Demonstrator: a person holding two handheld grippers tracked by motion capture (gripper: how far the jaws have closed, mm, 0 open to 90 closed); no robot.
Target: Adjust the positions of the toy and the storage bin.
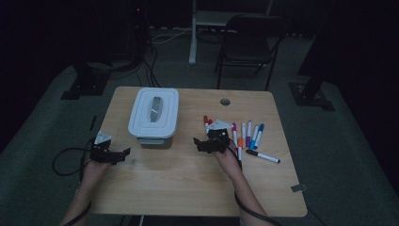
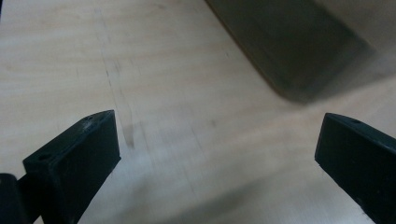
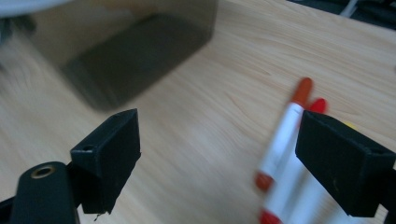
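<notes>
A wooden table (image 1: 188, 183) carries a white lidded box (image 1: 154, 113) toward its far left, with a round cable hole (image 1: 225, 101) in the top near the far edge. Behind the table stand a dark folding chair (image 1: 249, 42) and the leg of a white stand (image 1: 193, 33).

A row of markers (image 1: 247, 136) lies on the right half of the table, side by side, their caps red, pink, orange, purple and blue. A black-capped marker (image 1: 263, 157) lies apart from the row, nearer the person and angled across.

The right gripper (image 1: 207, 143) hovers between the box and the markers, its jaws wide apart with nothing between them. In the right gripper view the red-capped marker (image 3: 282, 140) lies just inside the right-hand jaw, blurred, so whether it touches the jaw is hard to tell; the box's dark side (image 3: 135, 51) stands ahead.

The left gripper (image 1: 123, 154) sits near the table's left edge, just short of the box, its jaws also wide over bare wood (image 2: 187, 116).
</notes>
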